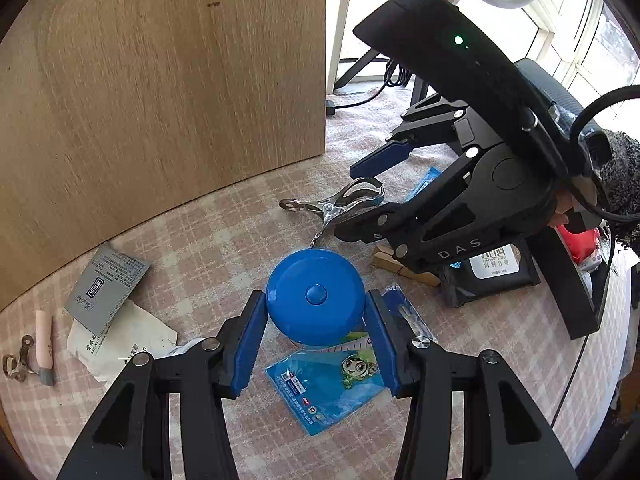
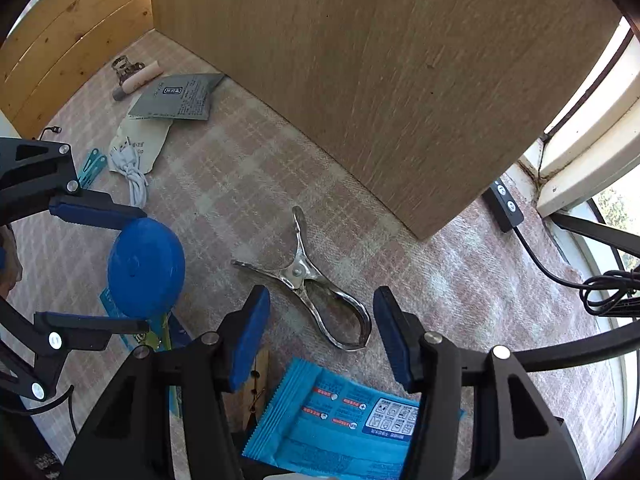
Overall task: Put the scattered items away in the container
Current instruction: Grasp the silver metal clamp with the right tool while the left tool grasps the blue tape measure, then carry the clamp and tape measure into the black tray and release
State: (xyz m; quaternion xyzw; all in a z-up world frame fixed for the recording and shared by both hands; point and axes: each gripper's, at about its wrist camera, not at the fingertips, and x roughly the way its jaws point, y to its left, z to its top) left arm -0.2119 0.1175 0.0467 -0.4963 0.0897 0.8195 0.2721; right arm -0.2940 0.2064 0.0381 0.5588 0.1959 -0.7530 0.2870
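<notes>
Two grippers work over the checked cloth [image 1: 224, 216]: the left gripper [image 1: 316, 308] clamps a blue round case [image 1: 316, 296]. At its two o'clock, the right gripper [image 2: 322, 320] hangs released, nothing gripped, above a metal clip [image 2: 316, 292].

Two fisheye views, each from a camera mounted on a hand-held pair of tongs, look steeply down at a bench [image 1: 224, 216] covered in pink checked cloth.

The left wrist view sits close above the bench, facing a tall wooden panel [image 1: 160, 80] behind it, with its own left tongs [image 1: 316, 312] at the bottom edge.

The right wrist view hangs just as close, facing the same panel, with its own right tongs [image 2: 320, 312] at the bottom.

Both views share the round blue case [image 1: 316, 296] and the metal clamp [image 1: 340, 202]. Each camera also sees the other's tongs.
</notes>
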